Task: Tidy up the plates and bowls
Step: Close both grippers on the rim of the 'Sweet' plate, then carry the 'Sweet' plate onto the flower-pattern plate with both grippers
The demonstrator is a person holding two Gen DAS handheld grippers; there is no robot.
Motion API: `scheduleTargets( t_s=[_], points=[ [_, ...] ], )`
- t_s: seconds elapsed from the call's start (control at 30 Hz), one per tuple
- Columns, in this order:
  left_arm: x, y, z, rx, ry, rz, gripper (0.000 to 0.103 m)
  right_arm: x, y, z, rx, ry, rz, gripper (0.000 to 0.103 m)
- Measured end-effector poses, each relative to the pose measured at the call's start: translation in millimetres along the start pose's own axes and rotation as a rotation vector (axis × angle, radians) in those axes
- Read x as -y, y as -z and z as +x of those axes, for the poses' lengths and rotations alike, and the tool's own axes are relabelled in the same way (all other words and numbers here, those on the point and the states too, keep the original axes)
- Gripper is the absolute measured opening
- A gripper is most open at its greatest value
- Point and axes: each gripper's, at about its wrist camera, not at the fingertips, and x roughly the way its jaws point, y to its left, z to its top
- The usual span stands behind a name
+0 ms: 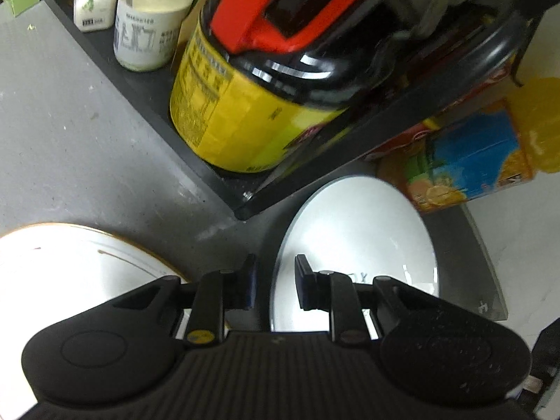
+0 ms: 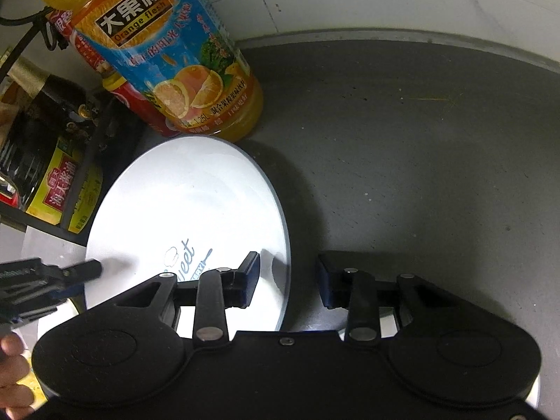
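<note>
A white plate with a thin blue rim and blue lettering [image 1: 357, 238] [image 2: 189, 210] lies on the grey counter. My left gripper [image 1: 274, 280] is open, and the plate's left rim runs between its fingers with a gap on each side. In the right wrist view the left gripper's fingertips [image 2: 89, 268] reach over that same edge. My right gripper [image 2: 288, 276] is open wider, one finger over the plate and the other over the counter, straddling the plate's right rim. A second white plate with a gold rim [image 1: 70, 262] lies to the left, partly hidden by the left gripper's body.
A black shelf [image 1: 157, 105] behind the plates holds a dark jug with a yellow label and red handle [image 1: 252, 98] and two white bottles [image 1: 147, 28]. A tall orange juice bottle [image 2: 168, 56] stands against the plate's far edge. Grey counter [image 2: 420, 157] stretches right to a white wall.
</note>
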Motion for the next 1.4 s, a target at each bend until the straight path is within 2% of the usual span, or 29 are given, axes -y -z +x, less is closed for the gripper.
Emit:
scheduleTargets(
  t_s=[0.23,0.27,0.37,0.47,0.57,0.7,0.9,1.4],
  points=[
    [2.6,5.5,15.4,-0.01,0.017,0.008,0.018,-2.0,5.7,-1.5,0.004,0.001,0.006,0.035],
    [1.8,5.1,15.7,-0.015,0.026,0.002,0.013,-1.8,6.7,-1.7,0.007,0.0,0.011,0.034],
    [-1.6,5.2,18.4,-0.03,0.043,-0.018,0.011,-0.9,9.8,-0.3,-0.001,-0.021,0.035,0.02],
    [-6.5,6.2,15.5,-0.023,0.069,-0.028,0.011,1.1,12.6,-1.5,0.006,-0.026,0.066,0.018],
    [-2.6,7.8,9.3,-0.006,0.065,0.013,0.011,3.1,17.4,-8.4,0.02,-0.046,0.086,0.015],
    [-0.6,6.0,-4.7,0.001,0.1,0.036,0.011,7.0,26.5,-22.0,0.049,-0.08,0.114,0.011],
    [1.8,5.1,-16.2,0.001,0.101,0.065,0.01,4.9,39.0,-40.6,0.091,-0.108,0.139,0.009],
    [-21.8,9.9,-64.7,-0.021,0.129,0.079,0.01,-25.0,65.3,-76.2,0.155,-0.096,0.145,0.009]
  ],
)
